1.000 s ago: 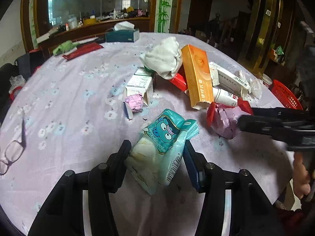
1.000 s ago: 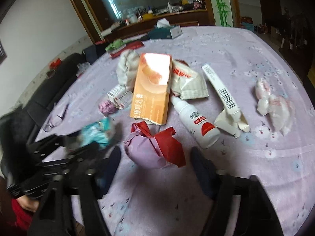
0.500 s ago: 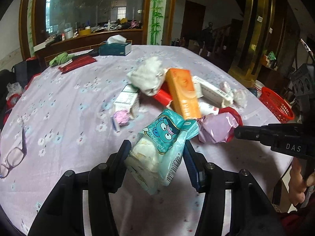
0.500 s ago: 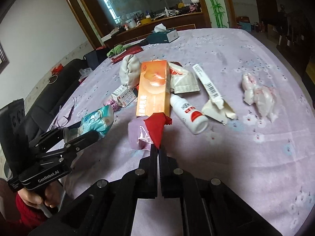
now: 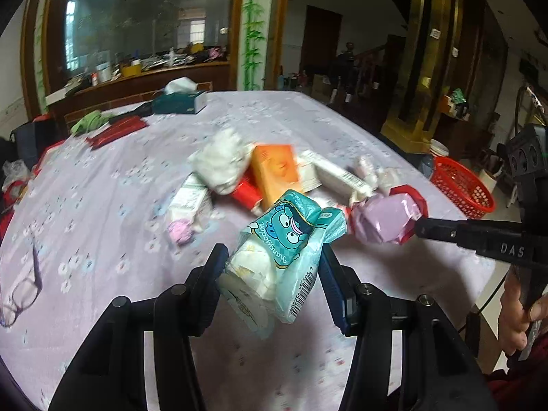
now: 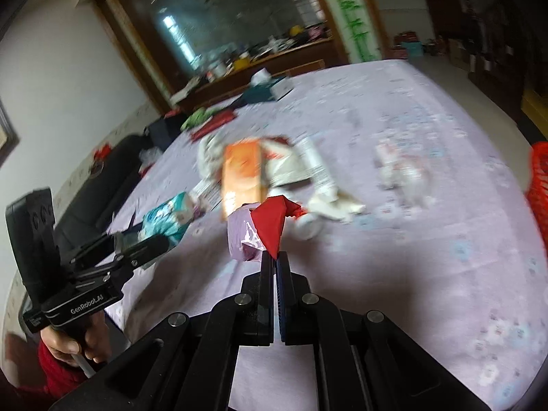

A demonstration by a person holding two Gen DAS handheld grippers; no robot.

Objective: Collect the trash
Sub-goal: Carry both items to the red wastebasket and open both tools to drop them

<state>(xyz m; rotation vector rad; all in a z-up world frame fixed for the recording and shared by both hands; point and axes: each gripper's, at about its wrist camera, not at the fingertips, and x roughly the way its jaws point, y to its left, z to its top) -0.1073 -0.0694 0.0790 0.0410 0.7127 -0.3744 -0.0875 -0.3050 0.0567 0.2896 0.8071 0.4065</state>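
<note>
Left gripper (image 5: 270, 267): clamped on a teal tissue pack (image 5: 284, 250) with a cartoon face – the pack sits tilted between the two fingers, held up off the table.
Right gripper (image 6: 275, 260): fingers pressed together on the red edge of a crumpled red and lilac wrapper (image 6: 260, 229); the wrapper hangs in the air above the near edge of the table.
Wrapper and pack: in the left wrist view the wrapper (image 5: 387, 219) is just beside the tissue pack, to its right.
Table (image 5: 102, 185): round, covered with a lilac flowered cloth.
Trash left on the table: a heap near the middle – an orange box (image 5: 275, 171), a white crumpled cloth (image 5: 222, 161), a long white box (image 5: 339, 174), a small pink ball of paper (image 5: 181, 231); the details are blurred.
Basket: a red basket (image 5: 462, 188) stands beyond the table's right edge.
Far edge: a dark green tissue box (image 5: 181, 101).
Left edge: a pair of glasses (image 5: 22, 287).
Hands: one hand (image 5: 517, 315) grips the right handle, another (image 6: 75, 342) the left.
</note>
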